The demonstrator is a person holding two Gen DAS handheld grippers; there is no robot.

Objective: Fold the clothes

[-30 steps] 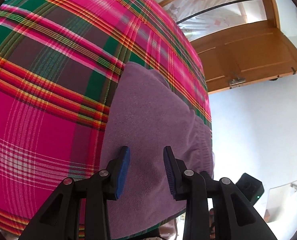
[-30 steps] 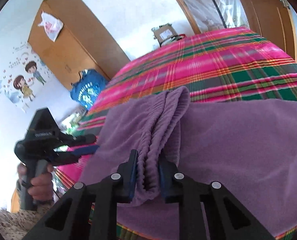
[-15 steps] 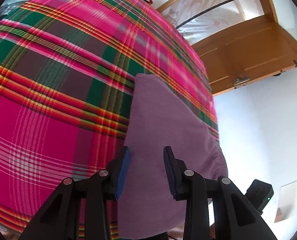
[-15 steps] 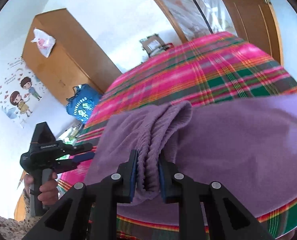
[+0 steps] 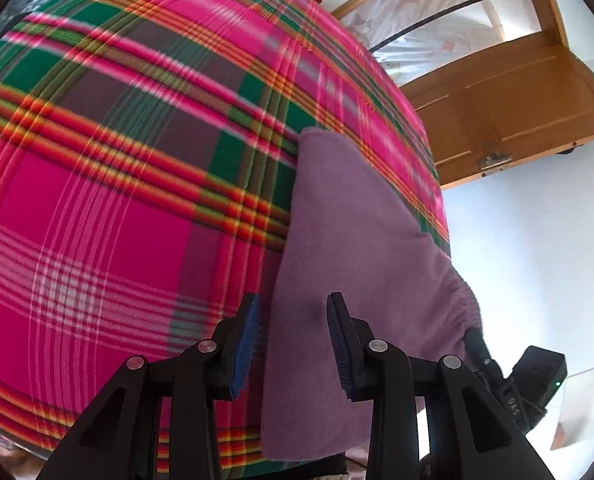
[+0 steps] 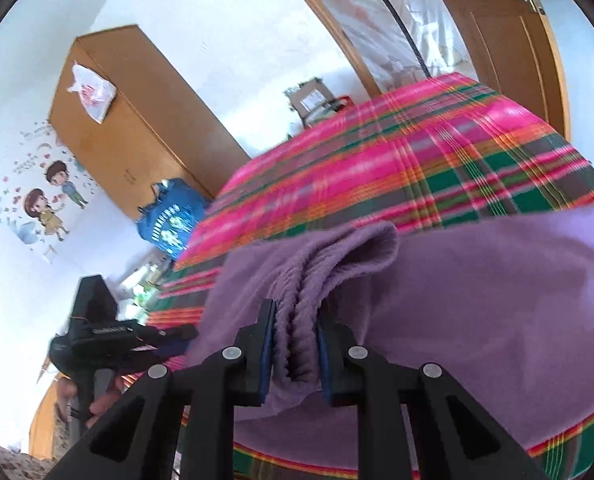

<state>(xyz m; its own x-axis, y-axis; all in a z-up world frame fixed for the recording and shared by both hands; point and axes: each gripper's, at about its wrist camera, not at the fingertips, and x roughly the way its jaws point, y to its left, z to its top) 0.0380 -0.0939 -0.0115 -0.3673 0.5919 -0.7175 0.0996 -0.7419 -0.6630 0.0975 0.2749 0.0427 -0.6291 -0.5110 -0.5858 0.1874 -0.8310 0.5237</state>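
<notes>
A purple fleece garment lies on the pink plaid bedspread, reaching to the bed's near edge. My left gripper is open above the garment's left edge, nothing between its blue pads. In the right wrist view my right gripper is shut on the bunched elastic waistband of the purple garment, lifting it into a ridge. The left gripper shows at the lower left of that view, held by a hand.
The plaid bedspread covers the whole bed. A wooden wardrobe and a blue bag stand beyond the bed's left side. A wooden door is at the right. A cardboard box sits past the far end.
My left gripper has shifted left, from over the garment's middle to its left edge, still open. My right gripper keeps hold of the waistband and has drawn the garment nearer.
</notes>
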